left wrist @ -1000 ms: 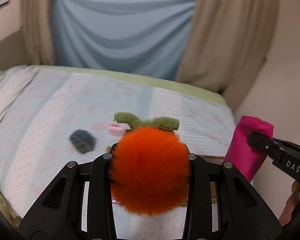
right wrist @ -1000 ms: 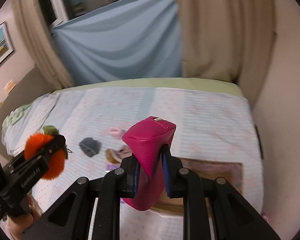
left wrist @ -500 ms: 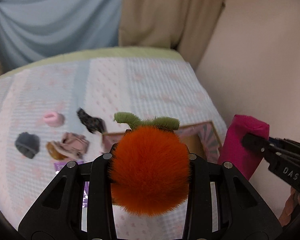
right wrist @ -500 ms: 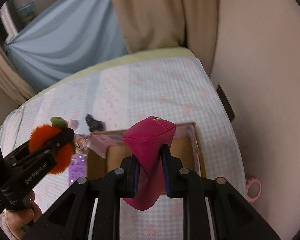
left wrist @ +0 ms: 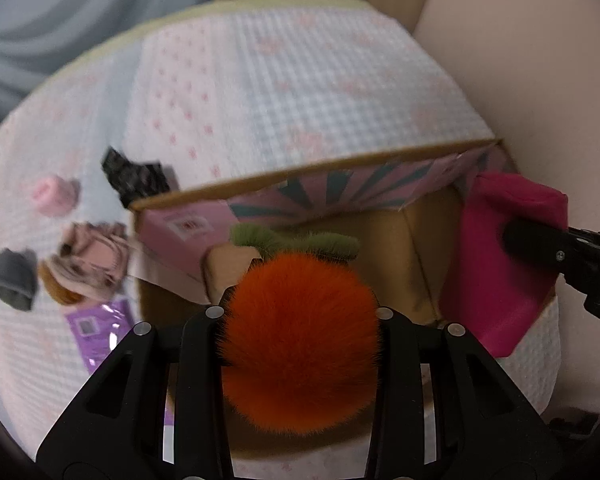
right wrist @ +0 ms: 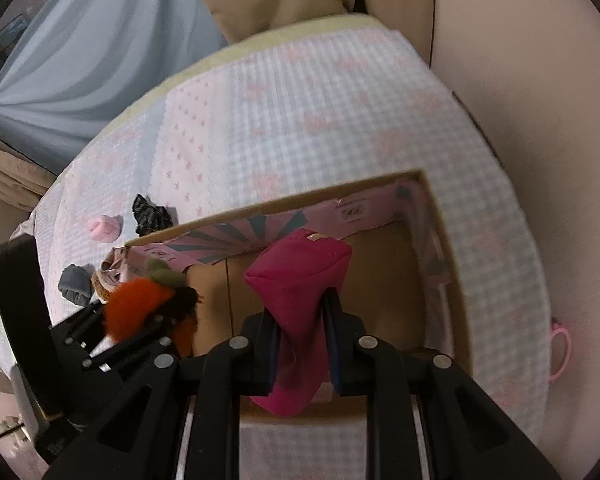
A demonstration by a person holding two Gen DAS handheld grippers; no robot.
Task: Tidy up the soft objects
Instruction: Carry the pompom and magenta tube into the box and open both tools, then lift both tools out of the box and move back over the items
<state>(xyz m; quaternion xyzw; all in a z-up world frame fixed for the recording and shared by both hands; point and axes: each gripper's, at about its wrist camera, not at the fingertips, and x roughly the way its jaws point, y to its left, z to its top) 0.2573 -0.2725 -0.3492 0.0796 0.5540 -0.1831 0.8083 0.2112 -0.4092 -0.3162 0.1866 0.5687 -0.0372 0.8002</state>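
Observation:
My left gripper (left wrist: 300, 316) is shut on a fluffy orange plush with green leaves (left wrist: 296, 344) and holds it above the near left part of an open cardboard box (left wrist: 420, 264). My right gripper (right wrist: 302, 320) is shut on a magenta pouch (right wrist: 300, 280) and holds it over the box's (right wrist: 440, 240) middle. The left gripper with the plush (right wrist: 140, 304) shows at the left of the right wrist view. The pouch (left wrist: 496, 264) and the right gripper's finger (left wrist: 540, 244) show at the right of the left wrist view.
The box lies on a bed with a checked cover (right wrist: 300, 112). Left of the box lie a black item (left wrist: 136, 176), a pink ball (left wrist: 54, 194), a doll (left wrist: 88, 264), a grey item (left wrist: 14, 282) and a purple packet (left wrist: 96, 324). A wall (right wrist: 540, 80) stands at the right; a pink ring (right wrist: 560, 348) lies by it.
Both grippers moved forward and tilted down over the box, each with its object still in it. The box now fills the lower middle of both views.

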